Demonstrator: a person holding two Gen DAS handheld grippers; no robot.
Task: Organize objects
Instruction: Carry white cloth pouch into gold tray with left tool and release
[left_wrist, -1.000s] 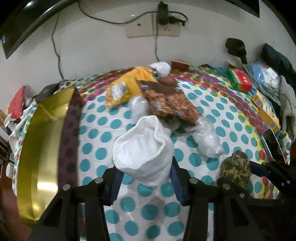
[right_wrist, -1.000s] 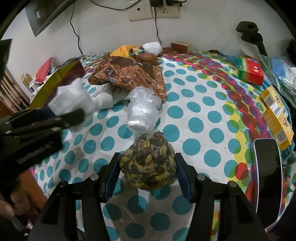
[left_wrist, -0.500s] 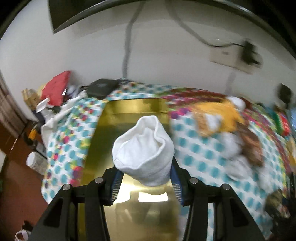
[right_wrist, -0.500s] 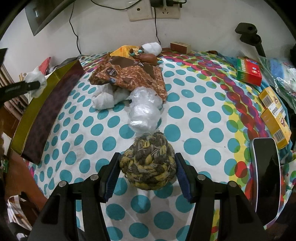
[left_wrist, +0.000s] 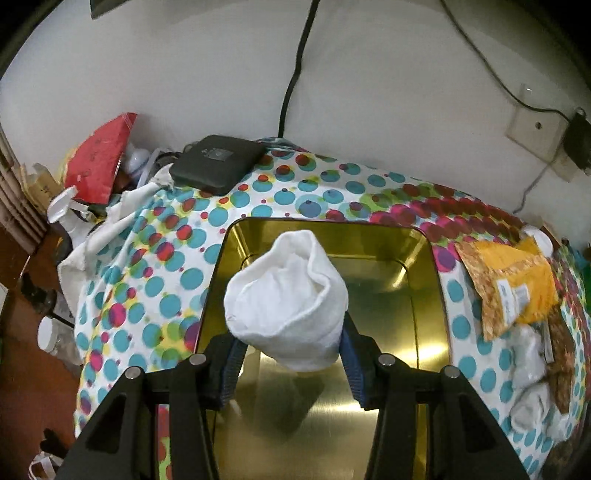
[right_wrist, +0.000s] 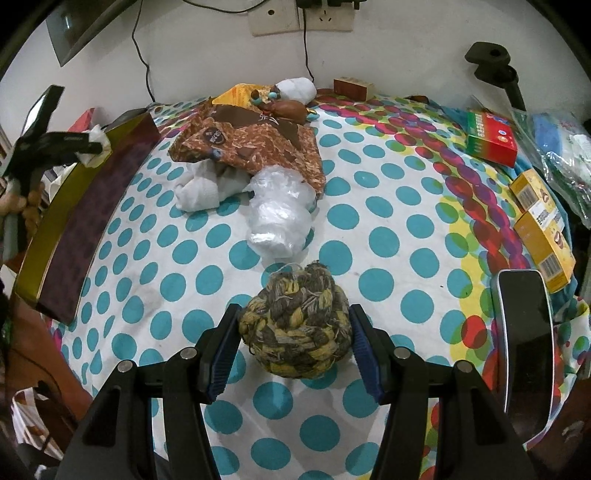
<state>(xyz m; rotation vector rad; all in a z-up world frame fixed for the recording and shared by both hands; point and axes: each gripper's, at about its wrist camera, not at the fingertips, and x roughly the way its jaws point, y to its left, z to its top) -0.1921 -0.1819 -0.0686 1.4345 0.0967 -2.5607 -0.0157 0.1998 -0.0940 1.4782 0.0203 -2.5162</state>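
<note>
Two yellow cartons (right_wrist: 543, 225), one phone (right_wrist: 524, 332)

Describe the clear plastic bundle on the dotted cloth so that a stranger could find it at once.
Start at the brown patterned packet near the wall. Just in front of it lies the clear plastic bundle. It is shiny and see-through, unlike the matte white cloth roll beside it.

A black flat case (left_wrist: 217, 162) lies at the upper middle of the left wrist view, a black cable (left_wrist: 295, 66) running up the white wall (left_wrist: 184, 74) above it. In the right wrist view, a dark phone (right_wrist: 524, 332) lies at lower right, and a wall socket (right_wrist: 301, 16) sits at top centre.
</note>
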